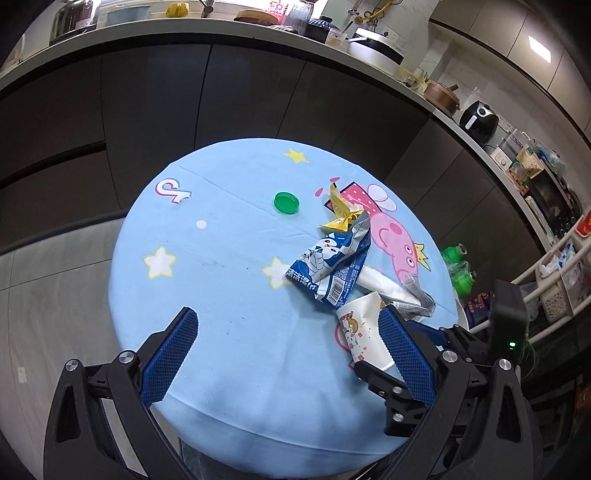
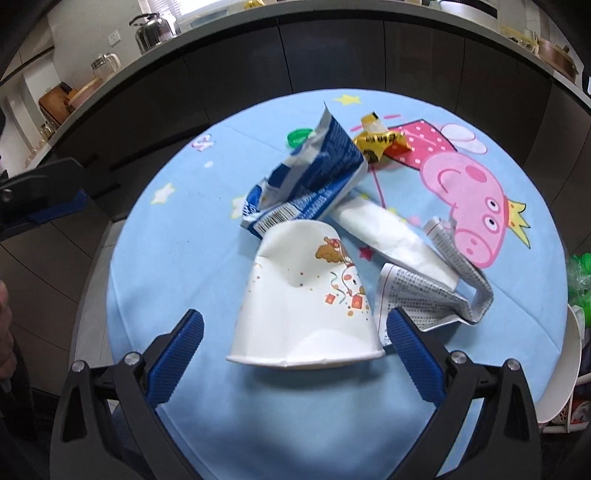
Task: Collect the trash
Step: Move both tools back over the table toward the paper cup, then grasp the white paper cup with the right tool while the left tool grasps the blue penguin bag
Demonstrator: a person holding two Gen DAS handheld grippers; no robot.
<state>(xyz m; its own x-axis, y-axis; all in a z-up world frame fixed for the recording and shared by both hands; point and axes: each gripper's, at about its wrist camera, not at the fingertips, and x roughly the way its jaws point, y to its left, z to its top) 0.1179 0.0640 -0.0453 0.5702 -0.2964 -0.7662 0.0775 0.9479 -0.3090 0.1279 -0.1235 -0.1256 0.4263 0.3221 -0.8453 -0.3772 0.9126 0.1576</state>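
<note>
A round table with a light blue cartoon cloth (image 1: 229, 280) (image 2: 192, 258) carries the trash. A dented white paper cup (image 2: 306, 299) (image 1: 360, 332) lies on its side between the open fingers of my right gripper (image 2: 295, 350). Behind it lie a blue and white snack wrapper (image 2: 314, 177) (image 1: 332, 266), a yellow wrapper (image 2: 380, 140) (image 1: 341, 212), a white tube-like wrapper (image 2: 388, 236) (image 1: 380, 282), a crumpled printed paper (image 2: 436, 291) and a green lid (image 1: 286, 202) (image 2: 299, 136). My left gripper (image 1: 288, 350) stands open over the bare near side of the cloth.
Dark cabinets under a cluttered counter (image 1: 221, 33) curve behind the table. Green plastic bottles (image 1: 458, 266) and a white rack (image 1: 554, 280) stand to the right. A white rim (image 2: 565, 373) sits beside the table at the right edge. The right gripper's body (image 1: 506, 325) shows in the left wrist view.
</note>
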